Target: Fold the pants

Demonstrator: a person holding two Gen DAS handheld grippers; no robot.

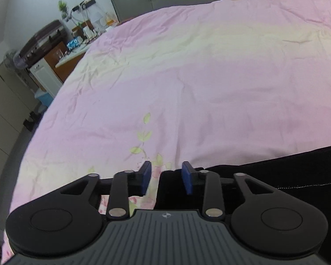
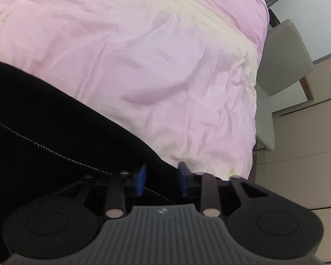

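Both hand-held grippers, left (image 1: pixel 166 177) and right (image 2: pixel 161 179), spread over black pants (image 2: pixel 44 121) on pink bedsheet (image 1: pixel 187 77)

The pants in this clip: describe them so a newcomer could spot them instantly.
A pink bedspread covers the bed. Along its near edge lie the pants, stretched between the left gripper and right gripper. They are the only black fabric there, with a white dotted seam.
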